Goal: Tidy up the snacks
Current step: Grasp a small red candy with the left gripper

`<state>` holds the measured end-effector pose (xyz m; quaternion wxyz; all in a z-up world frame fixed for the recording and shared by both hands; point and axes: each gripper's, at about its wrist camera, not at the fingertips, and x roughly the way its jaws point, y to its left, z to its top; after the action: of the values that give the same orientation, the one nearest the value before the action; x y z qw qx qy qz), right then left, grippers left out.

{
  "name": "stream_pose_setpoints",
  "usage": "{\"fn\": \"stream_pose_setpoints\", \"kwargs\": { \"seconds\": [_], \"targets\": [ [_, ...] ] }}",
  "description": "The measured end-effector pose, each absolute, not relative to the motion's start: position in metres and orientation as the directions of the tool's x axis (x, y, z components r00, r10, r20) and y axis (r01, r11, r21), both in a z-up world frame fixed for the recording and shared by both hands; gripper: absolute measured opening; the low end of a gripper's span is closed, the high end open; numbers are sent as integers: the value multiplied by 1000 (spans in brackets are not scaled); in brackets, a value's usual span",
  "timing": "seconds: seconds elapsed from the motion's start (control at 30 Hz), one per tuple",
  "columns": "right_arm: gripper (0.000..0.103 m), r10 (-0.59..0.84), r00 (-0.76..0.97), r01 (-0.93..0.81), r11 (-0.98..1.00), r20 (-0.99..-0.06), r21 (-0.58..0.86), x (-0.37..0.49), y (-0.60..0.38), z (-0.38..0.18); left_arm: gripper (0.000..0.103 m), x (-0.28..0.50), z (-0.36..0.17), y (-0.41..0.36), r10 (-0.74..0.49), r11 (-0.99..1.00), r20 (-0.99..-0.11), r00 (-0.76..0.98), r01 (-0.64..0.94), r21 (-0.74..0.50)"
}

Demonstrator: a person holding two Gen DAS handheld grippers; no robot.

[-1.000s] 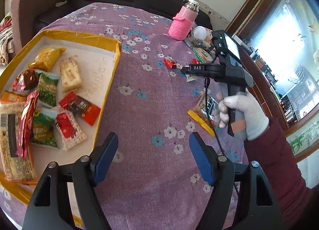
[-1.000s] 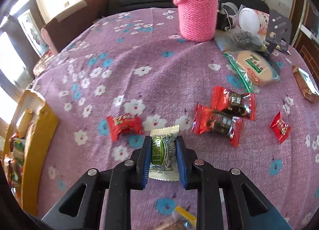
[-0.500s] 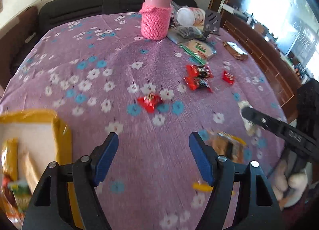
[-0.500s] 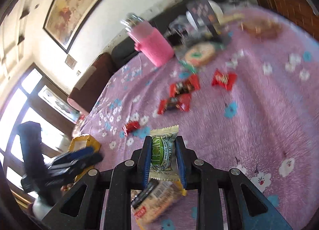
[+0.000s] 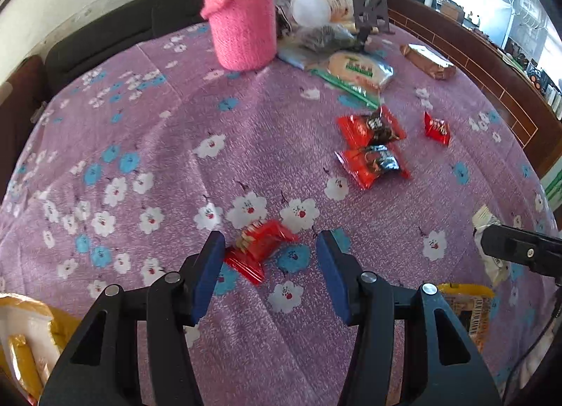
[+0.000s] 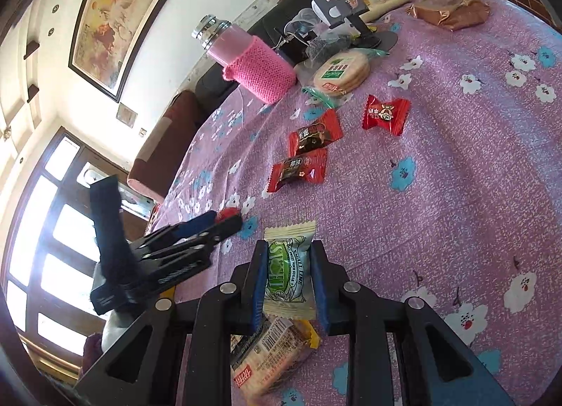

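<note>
My left gripper (image 5: 270,276) is open, its blue pads on either side of a small red candy packet (image 5: 258,247) lying on the purple flowered tablecloth. It also shows in the right wrist view (image 6: 210,225). My right gripper (image 6: 286,279) is shut on a cream and green snack packet (image 6: 286,265), held above the cloth over a yellow-edged cracker pack (image 6: 270,353). Two red chocolate packets (image 5: 372,146) and a small red candy (image 5: 436,128) lie further off. A corner of the yellow snack box (image 5: 21,335) shows at bottom left.
A pink knit-sleeved bottle (image 5: 242,15) stands at the back. Beside it lie a round rice cracker pack (image 5: 354,68), a white jar (image 5: 319,5), a dark phone stand (image 5: 372,5) and a brown packet (image 5: 428,61). The table edge curves at right.
My left gripper swung from the yellow box toward the table middle and came down around the red candy packet. My right gripper lifted the green packet and pulled back to the table's near right.
</note>
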<state>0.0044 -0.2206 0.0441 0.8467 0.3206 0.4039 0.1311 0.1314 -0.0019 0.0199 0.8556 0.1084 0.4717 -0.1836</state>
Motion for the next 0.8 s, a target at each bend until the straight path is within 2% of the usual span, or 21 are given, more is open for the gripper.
{"fn": "stream_pose_setpoints", "kwargs": {
  "seconds": [0.07,0.1,0.13,0.17,0.23,0.57,0.8],
  "targets": [
    [27,483,635,38,759,-603,649,5,-220,43,51,131,19,0,-226,909,-844,486,416,-4],
    [27,483,634,42,759,-604,650,6,-220,42,45,130,20,0,-222,911,-843,489,412,-1],
    [27,485,632,46,756,-605,653,7,-221,41,30,130,21,1,-222,913,-842,492,409,-1],
    [27,490,628,50,750,-604,660,7,-221,39,19,129,22,3,-225,914,-842,491,406,-8],
    [27,498,624,56,740,-602,670,8,-222,37,16,129,25,7,-230,923,-836,498,384,-25],
    [25,501,632,39,741,-591,670,6,-221,40,16,98,58,19,-251,936,-785,566,349,-48],
    [25,482,670,-36,781,-565,624,-5,-207,58,16,36,99,70,-295,949,-728,619,280,-147]
  ]
}}
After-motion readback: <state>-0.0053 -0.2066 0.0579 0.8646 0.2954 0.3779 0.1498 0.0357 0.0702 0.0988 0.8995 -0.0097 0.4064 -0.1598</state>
